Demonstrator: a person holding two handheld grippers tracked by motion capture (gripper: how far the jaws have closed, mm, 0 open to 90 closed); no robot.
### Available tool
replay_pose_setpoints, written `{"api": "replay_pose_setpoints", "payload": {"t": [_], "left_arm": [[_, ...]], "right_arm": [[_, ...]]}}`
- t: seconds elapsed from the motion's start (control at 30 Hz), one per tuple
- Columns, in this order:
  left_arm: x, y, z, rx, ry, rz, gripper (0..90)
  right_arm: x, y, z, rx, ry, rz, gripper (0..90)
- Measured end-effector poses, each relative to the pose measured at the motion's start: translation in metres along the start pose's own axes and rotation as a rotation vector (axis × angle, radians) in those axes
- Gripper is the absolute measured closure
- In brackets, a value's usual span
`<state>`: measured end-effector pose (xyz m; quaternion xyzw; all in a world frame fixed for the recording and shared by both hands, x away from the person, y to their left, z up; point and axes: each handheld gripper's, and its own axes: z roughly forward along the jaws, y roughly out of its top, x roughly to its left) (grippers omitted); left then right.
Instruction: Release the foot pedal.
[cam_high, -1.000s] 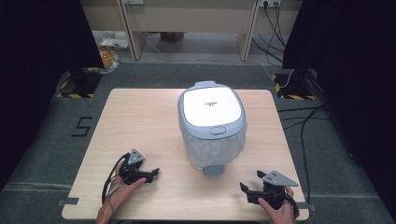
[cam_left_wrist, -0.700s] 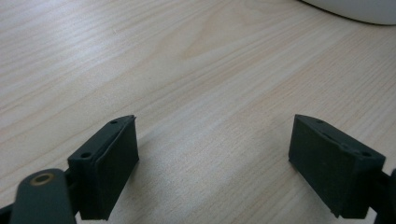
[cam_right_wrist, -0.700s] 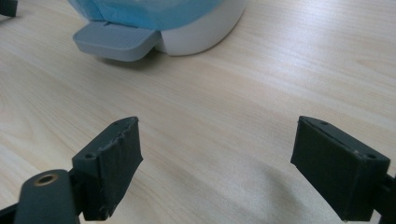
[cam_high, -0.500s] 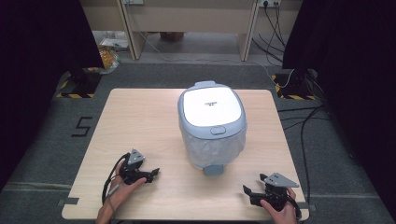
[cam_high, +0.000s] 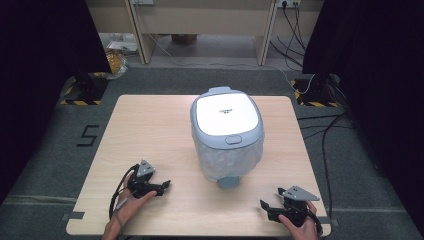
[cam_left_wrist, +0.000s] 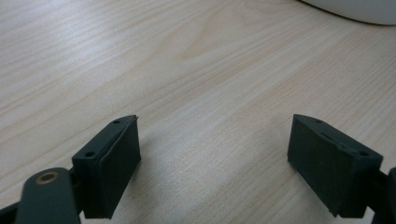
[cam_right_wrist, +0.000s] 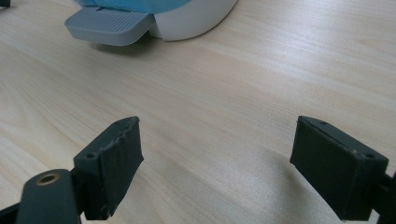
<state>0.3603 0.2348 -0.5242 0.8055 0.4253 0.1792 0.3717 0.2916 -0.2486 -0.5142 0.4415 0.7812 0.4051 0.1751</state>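
Pictured at a wooden table (cam_high: 150, 130): a lidded white pedal bin (cam_high: 226, 134) at centre, blue liner visible, grey pedal (cam_right_wrist: 108, 24) facing the near edge. Left gripper (cam_high: 164, 186) and right gripper (cam_high: 265, 206) both released, jaws spread over bare wood, well apart from the bin.

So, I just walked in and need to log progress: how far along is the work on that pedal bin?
Nothing looks done yet: the pedal bin stands mid-table with its lid shut and pedal unpressed. In hand: left gripper and right gripper rest near the table's front edge, jaws open and empty. Everything is left.
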Motion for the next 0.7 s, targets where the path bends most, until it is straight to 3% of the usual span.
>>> {"api": "replay_pose_setpoints", "payload": {"t": [0.27, 0.7], "left_arm": [[0.0, 0.0, 0.0, 0.0, 0.0, 0.0, 16.2], [0.0001, 0.0, 0.0, 0.0, -0.001, 0.0, 16.1]], "right_arm": [[-0.001, -0.0048, 0.0022, 0.028, 0.009, 0.016, 16.1], [-0.0014, -0.0059, 0.0019, 0.029, 0.006, 0.009, 15.1]]}}
